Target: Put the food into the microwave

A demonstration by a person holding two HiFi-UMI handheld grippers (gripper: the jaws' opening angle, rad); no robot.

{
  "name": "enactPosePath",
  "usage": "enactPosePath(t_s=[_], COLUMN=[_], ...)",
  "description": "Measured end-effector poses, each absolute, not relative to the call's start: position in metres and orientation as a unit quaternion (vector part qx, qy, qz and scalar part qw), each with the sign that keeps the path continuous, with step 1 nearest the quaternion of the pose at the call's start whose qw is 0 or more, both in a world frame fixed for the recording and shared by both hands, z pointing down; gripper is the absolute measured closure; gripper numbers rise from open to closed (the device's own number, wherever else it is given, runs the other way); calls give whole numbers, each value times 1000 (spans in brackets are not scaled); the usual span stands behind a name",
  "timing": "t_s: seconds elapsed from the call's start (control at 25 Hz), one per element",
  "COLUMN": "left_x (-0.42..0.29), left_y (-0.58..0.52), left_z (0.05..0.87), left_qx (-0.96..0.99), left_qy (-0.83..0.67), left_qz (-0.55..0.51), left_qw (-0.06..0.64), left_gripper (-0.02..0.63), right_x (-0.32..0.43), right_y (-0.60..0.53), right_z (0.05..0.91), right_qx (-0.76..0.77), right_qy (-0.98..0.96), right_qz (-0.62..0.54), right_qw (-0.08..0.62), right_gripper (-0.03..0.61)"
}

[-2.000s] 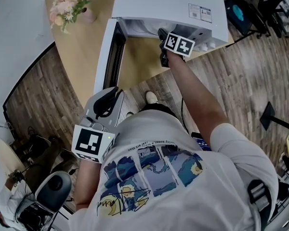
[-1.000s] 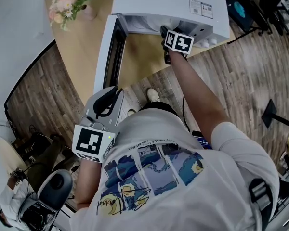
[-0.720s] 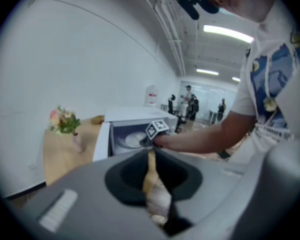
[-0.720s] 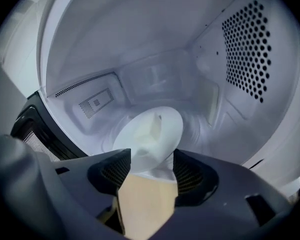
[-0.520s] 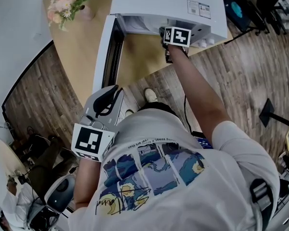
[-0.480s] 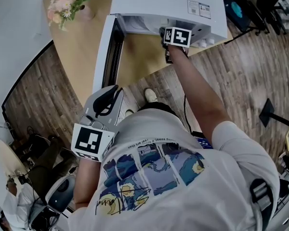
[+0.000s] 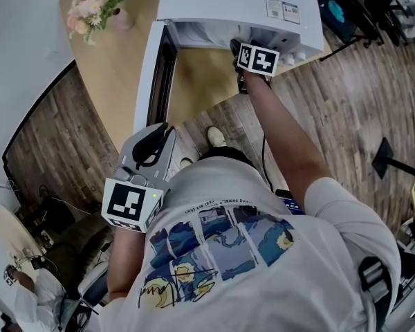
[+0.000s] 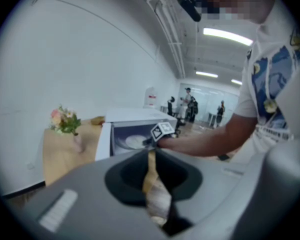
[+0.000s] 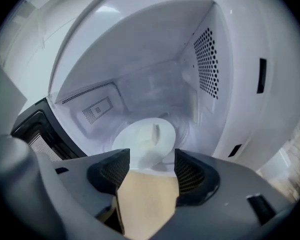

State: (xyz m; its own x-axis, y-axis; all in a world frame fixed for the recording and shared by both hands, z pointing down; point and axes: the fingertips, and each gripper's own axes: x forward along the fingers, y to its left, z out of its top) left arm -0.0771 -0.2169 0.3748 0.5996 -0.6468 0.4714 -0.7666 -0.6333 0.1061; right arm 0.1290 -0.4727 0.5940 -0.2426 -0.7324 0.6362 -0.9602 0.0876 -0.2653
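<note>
– At the top of the head view, what should be checked first?

– Locate the microwave (image 7: 235, 2) at upper centre, standing on the wooden table (image 7: 117, 75). Its door (image 7: 155, 68) hangs open toward the left of the frame. Your right gripper (image 7: 236, 47) reaches into the opening. Your left gripper (image 7: 158, 135) sits low at centre-left, close to your body.

– Left gripper view: what is the tool state?

– Clenched and empty. The jaws are together, with only a thin slit between them and nothing held. Beyond them, at mid-frame, you see the open microwave with a pale plate (image 8: 134, 141) inside.

– Right gripper view: where is the food?

– The plate lies on the microwave floor at centre frame. The food (image 9: 156, 132), a small pale piece whose kind cannot be told, rests on it. Your right jaws stand wide apart at the lower edge of the frame, just short of the plate, with only bare table between them. That tool is released and empty.

– Which step is in hand?

– By these views, placement looks complete; you are at the withdraw step.

– What does the next move call for?

– Draw the right gripper straight back, clear of the plate rim and the right-hand wall. Then swing the door shut; its free edge appears near your left gripper. Confirm the right gripper is fully out first.
</note>
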Motion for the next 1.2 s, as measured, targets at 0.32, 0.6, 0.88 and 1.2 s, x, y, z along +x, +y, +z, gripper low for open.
enactPosePath(t_s=[0.32,0.6,0.88,1.2], left_x=[-76,-77,-92,-112], left_y=[-198,-171,-137,-83], left_z=[371,366,363,372], left_qx=[894,907,914,923], left_qy=[-381,-362,-354,-333], left_qz=[184,168,151,128], left_qw=[144,133,131,144], left_gripper=[562,563,583,604], right_x=[124,113,74,31], right_y=[-417,-331,-234,-126], right_z=[567,543,511,481], right_qx=[569,532,462,408], right_qy=[-741,-774,-825,-858], right_qz=[317,299,278,260], right_qw=[161,167,172,171], right_gripper=[337,535,572,572])
